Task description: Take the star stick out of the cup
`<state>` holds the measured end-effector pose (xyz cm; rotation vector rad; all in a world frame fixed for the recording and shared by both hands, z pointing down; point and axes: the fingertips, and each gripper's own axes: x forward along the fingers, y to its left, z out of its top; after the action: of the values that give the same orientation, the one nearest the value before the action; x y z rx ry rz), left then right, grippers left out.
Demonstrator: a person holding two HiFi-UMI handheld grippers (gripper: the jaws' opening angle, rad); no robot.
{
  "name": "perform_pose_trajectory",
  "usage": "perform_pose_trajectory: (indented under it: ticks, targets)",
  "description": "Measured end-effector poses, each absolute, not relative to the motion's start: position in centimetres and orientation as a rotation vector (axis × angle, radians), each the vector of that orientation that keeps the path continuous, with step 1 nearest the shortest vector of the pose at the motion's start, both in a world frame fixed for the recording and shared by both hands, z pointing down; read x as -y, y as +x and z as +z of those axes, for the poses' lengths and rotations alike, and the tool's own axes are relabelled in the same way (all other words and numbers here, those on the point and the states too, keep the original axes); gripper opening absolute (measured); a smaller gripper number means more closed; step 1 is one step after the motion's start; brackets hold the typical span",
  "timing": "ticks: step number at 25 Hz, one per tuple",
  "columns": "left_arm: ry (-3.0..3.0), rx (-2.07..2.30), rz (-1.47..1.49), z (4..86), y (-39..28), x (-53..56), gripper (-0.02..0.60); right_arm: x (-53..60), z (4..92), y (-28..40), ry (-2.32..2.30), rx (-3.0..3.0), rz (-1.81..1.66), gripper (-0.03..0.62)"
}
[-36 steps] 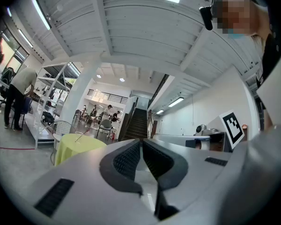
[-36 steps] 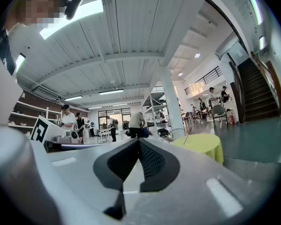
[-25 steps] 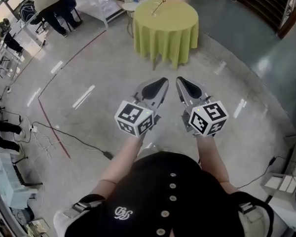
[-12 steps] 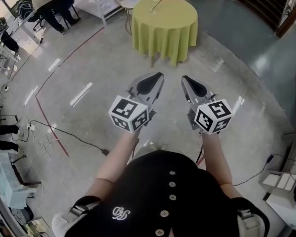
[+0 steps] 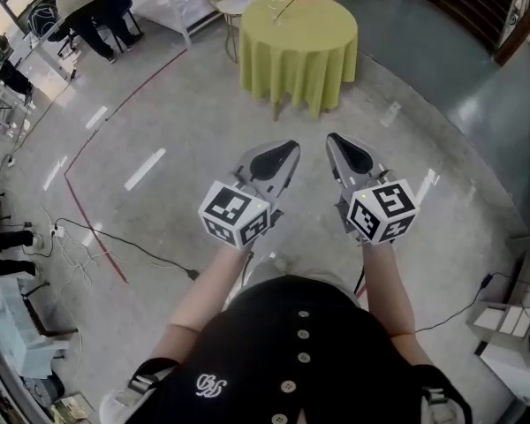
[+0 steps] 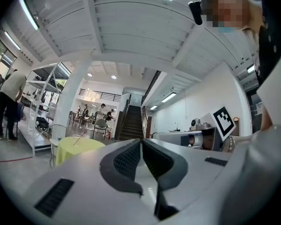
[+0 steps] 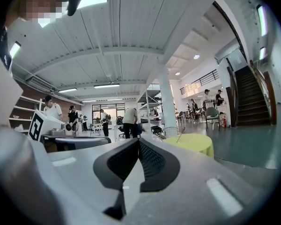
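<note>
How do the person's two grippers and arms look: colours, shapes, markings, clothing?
The left gripper and the right gripper have light grey, tapering bodies with black ribbed pads inside the jaws. Each carries a white cube with black square markers. The forearms are bare; the person wears a black top with a row of pale buttons and a small white emblem.

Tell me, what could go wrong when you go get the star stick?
The star stick leans in its cup, so pulling it sideways might tip the cup over. The left gripper and right gripper are both shut and must open first. A floor cable could trip the person.
</note>
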<state>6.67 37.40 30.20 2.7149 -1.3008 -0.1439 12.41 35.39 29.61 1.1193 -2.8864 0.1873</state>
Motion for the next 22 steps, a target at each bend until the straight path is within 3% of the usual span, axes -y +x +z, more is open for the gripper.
perform_pose_trajectory:
  ticks: [12, 22]
  targets:
    - [2.643, 1.377, -0.221, 31.7, 3.8, -33.6, 0.026, -31.5, 31.5, 11.5, 1.19, 2.93, 0.268, -0.002]
    - [2.6, 1.446, -0.291, 31.3, 2.8, -23.3, 0.026, -22.3, 31.2, 9.4, 1.087, 2.992, 0.22, -0.002]
